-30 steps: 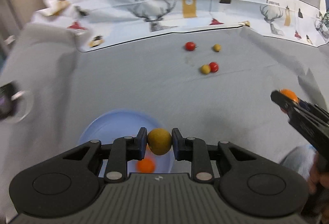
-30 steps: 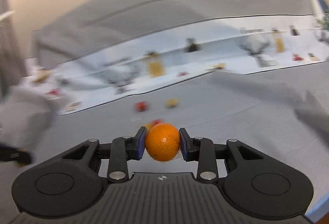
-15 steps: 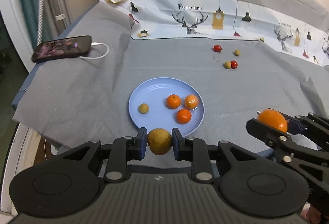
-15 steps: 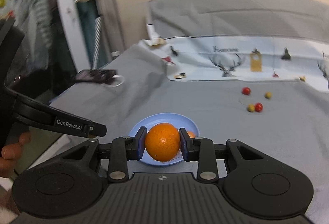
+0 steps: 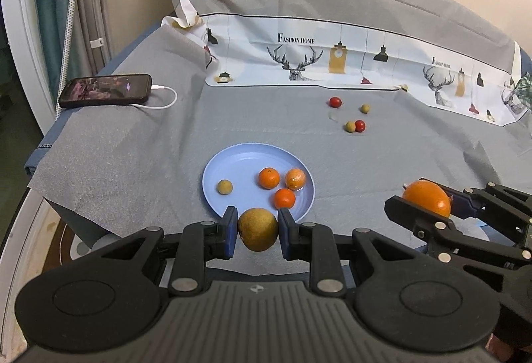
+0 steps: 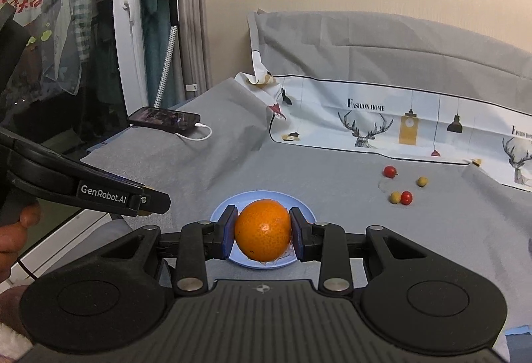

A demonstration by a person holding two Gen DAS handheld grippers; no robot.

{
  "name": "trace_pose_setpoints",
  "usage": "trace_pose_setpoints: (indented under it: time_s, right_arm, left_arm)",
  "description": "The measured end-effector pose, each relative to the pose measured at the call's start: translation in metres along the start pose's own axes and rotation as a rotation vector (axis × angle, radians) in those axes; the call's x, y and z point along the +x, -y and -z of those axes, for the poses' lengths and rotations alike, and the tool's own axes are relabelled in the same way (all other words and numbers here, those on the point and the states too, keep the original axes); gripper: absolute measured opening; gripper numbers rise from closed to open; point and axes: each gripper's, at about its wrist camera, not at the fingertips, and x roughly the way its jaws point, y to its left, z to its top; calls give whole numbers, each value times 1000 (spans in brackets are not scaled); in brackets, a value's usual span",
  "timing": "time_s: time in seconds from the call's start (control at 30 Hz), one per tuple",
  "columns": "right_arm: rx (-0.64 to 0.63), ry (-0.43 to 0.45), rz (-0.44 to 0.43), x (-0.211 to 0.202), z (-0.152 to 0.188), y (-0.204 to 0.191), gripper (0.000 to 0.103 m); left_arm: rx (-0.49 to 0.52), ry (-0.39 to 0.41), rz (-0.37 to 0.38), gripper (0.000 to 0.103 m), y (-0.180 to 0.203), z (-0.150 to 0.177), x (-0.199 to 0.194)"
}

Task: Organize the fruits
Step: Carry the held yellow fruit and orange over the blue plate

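Grey-clothed surface [image 5: 133, 163]: blue plate [image 5: 212, 176] just beyond left tool [image 5: 257, 231] clenching brown fruit [image 5: 257, 230]; right tool [image 6: 262, 235] grips orange [image 6: 262, 235], farther right of plate.

From my remote station, both wrist views come through sharp and evenly lit by soft, warm indoor light. The grey cloth [image 5: 139, 146] shows only faint shadows along its creases. A small highlight glints on the orange [image 6: 263, 235] and a pale sheen lies on the blue plate [image 5: 239, 163]. The fisheye lenses bend the wall and window frame [image 6: 119, 30] at the edges, and the corners fall to black. The window glass carries dim reflections.
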Motion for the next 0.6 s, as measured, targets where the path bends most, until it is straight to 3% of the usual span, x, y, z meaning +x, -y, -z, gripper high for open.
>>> trace_pose_setpoints:
  time_s: [0.6]
  right_arm:
    - [1, -29, 3, 12, 0, -3, 35]
  left_arm:
    - [-2, -16, 3, 28, -4, -1, 11]
